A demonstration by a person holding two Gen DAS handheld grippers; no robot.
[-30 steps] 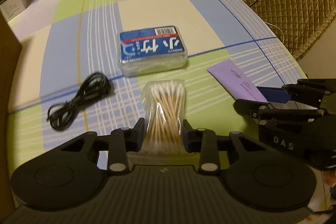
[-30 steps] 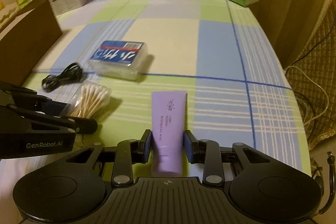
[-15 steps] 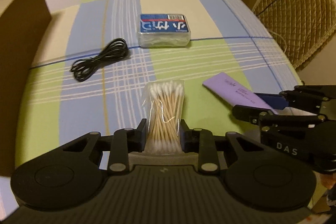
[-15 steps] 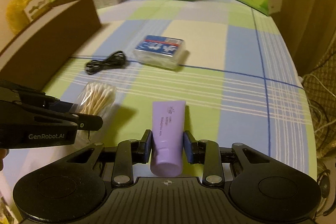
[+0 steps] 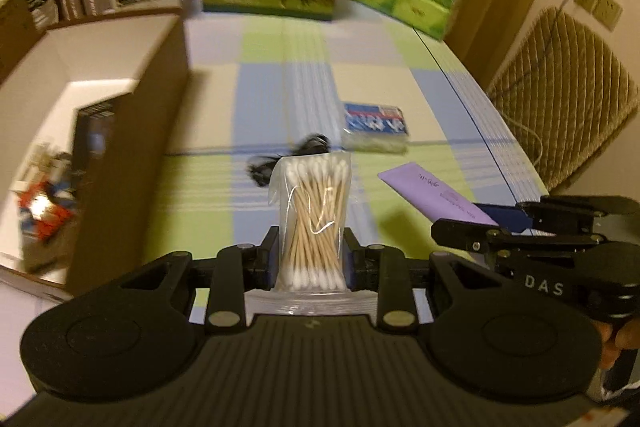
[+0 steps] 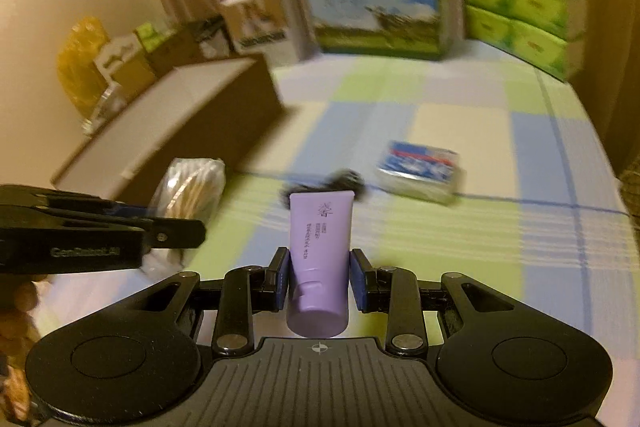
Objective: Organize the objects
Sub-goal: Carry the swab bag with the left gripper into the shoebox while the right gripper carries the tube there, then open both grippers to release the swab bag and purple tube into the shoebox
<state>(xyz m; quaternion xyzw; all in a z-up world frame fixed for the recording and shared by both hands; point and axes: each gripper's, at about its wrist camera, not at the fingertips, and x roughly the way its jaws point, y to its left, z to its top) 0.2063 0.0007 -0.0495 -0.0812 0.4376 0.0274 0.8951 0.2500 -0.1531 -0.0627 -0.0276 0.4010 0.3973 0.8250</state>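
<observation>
My left hand-held gripper (image 5: 310, 253) clamps the cotton swab bag (image 5: 314, 223); my right hand-held gripper (image 6: 319, 279) clamps the purple tube (image 6: 320, 259), both above the surface (image 6: 460, 235).

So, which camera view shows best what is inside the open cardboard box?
The left wrist view. It looks down into the cardboard box, where a dark carton and blurred colourful packets lie. In the right wrist view only the box's outer wall and white inner side show; its contents are hidden.
</observation>
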